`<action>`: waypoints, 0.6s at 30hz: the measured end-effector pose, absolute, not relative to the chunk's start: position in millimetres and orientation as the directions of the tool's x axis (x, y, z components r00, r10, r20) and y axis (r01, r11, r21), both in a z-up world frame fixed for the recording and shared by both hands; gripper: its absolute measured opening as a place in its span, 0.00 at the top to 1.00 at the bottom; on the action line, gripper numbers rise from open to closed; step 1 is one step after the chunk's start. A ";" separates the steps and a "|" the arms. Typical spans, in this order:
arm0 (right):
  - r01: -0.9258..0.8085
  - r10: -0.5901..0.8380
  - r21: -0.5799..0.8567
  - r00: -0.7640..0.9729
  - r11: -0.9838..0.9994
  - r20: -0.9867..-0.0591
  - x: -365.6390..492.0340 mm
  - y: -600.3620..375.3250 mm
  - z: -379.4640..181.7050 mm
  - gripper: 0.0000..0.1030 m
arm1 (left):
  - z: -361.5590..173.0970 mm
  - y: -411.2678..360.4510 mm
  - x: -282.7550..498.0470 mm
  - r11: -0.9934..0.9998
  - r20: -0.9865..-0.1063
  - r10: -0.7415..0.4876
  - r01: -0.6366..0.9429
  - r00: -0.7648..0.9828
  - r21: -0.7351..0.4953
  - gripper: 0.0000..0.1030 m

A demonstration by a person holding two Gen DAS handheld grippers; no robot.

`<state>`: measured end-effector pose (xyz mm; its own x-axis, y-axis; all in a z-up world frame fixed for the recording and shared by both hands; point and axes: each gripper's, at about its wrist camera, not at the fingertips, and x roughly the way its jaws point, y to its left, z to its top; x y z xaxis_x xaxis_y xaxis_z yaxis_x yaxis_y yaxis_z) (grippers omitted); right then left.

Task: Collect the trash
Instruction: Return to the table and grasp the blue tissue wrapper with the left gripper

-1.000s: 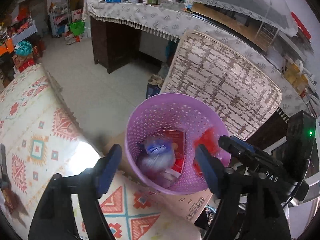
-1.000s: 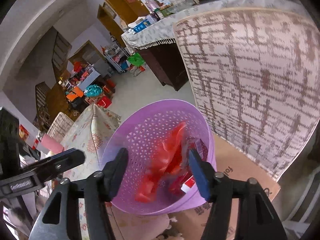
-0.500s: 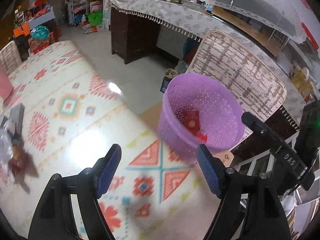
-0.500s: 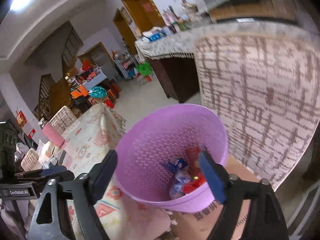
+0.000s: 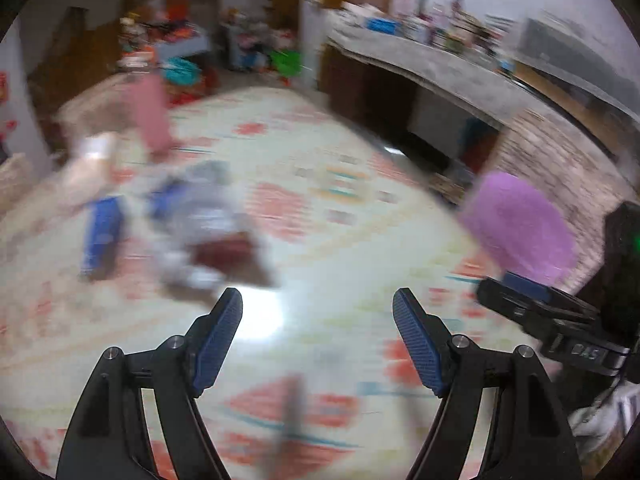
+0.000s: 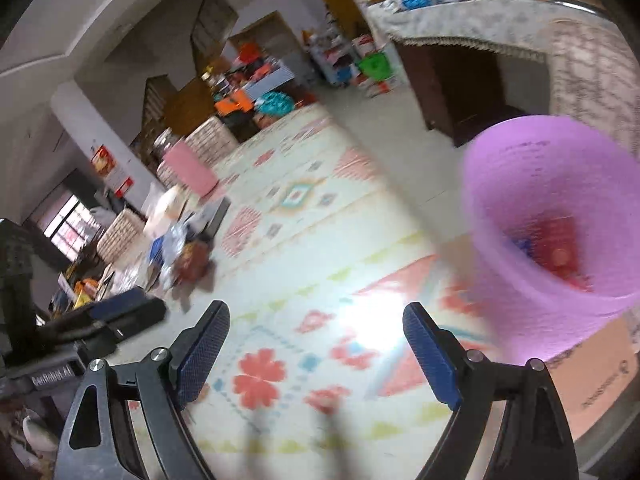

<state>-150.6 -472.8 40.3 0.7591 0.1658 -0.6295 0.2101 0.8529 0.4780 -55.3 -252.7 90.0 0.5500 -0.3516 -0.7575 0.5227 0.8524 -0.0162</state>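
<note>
Trash [image 5: 200,224] lies in a loose heap on the patterned mat [image 5: 320,208], toward its far left edge in the left wrist view: a blue flat pack [image 5: 100,236], crumpled pale wrappers and a dark red piece, all blurred. My left claw [image 5: 318,312] is released, jaws spread wide with nothing between them, and it points at the mat short of the heap. My right claw [image 6: 316,328] is likewise released and empty, over the mat's near part. The purple basket [image 6: 552,216] stands at the mat's right edge on a cardboard sheet [image 6: 600,376], well apart from the heap, and already holds red and blue wrappers.

I judge the step in hand to be the approach to the heap. Procedure: keep the jaws spread, slow down until the view steadies, select one piece at the heap's near edge, straddle it, and clench on it alone.
</note>
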 end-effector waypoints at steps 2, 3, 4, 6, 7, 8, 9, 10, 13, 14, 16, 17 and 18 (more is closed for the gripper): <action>0.197 0.172 0.473 0.758 0.859 -0.630 -139.1 -459.1 35.1 0.11 | 90.3 -224.8 -39.6 0.885 -0.757 -0.300 0.465 0.581 0.005 0.26; 0.192 0.175 0.472 0.758 0.861 -0.628 -135.2 -452.0 33.5 0.11 | 89.3 -206.9 -29.0 0.905 -0.761 -0.269 0.424 0.591 0.010 0.26; 0.185 0.180 0.472 0.759 0.862 -0.626 -130.7 -446.8 31.7 0.11 | 88.5 -192.7 -20.5 0.919 -0.764 -0.245 0.394 0.597 0.012 0.26; 0.168 0.195 0.478 0.760 0.862 -0.620 -122.9 -437.8 29.1 0.11 | 86.5 -165.2 -2.6 0.942 -0.768 -0.193 0.335 0.611 0.029 0.26; 0.160 0.200 0.477 0.760 0.864 -0.618 -119.1 -433.6 27.7 0.11 | 84.6 -154.7 5.3 0.950 -0.770 -0.166 0.311 0.616 0.043 0.26; 0.156 0.202 0.471 0.755 0.868 -0.624 -115.1 -430.1 26.7 0.11 | 82.1 -142.3 17.1 0.957 -0.776 -0.143 0.287 0.614 0.051 0.26; 0.151 0.205 0.468 0.753 0.871 -0.625 -112.1 -427.7 27.0 0.11 | 80.1 -134.3 25.7 0.960 -0.781 -0.134 0.275 0.610 0.050 0.26; 0.144 0.206 0.467 0.757 0.873 -0.619 -110.9 -425.3 27.9 0.11 | 77.3 -127.7 34.2 0.964 -0.787 -0.124 0.262 0.605 0.050 0.26; 0.146 0.201 0.460 0.757 0.876 -0.622 -109.7 -423.4 26.8 0.11 | 68.0 -110.6 69.1 0.977 -0.805 -0.082 0.207 0.587 0.052 0.26; 0.148 0.200 0.462 0.758 0.875 -0.621 -110.1 -423.9 26.6 0.11 | 64.9 -110.1 79.7 0.980 -0.810 -0.072 0.194 0.582 0.052 0.26; 0.156 0.196 0.468 0.761 0.870 -0.618 -111.7 -426.4 26.3 0.11 | 59.9 -102.6 101.7 0.985 -0.822 -0.063 0.168 0.566 0.040 0.26; 0.159 0.197 0.471 0.760 0.868 -0.619 -111.3 -427.2 25.6 0.11 | 56.4 -100.4 113.4 0.987 -0.829 -0.066 0.157 0.556 0.027 0.26; 0.160 0.200 0.474 0.758 0.866 -0.621 -111.4 -428.6 25.3 0.11 | 53.2 -98.3 124.2 0.989 -0.835 -0.068 0.147 0.546 0.015 0.26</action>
<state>-111.4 -428.6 25.3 0.7584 0.1996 -0.6205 0.1599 0.8659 0.4740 124.2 -98.3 53.2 0.5456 -0.0682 -0.8353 0.1465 0.9891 0.0150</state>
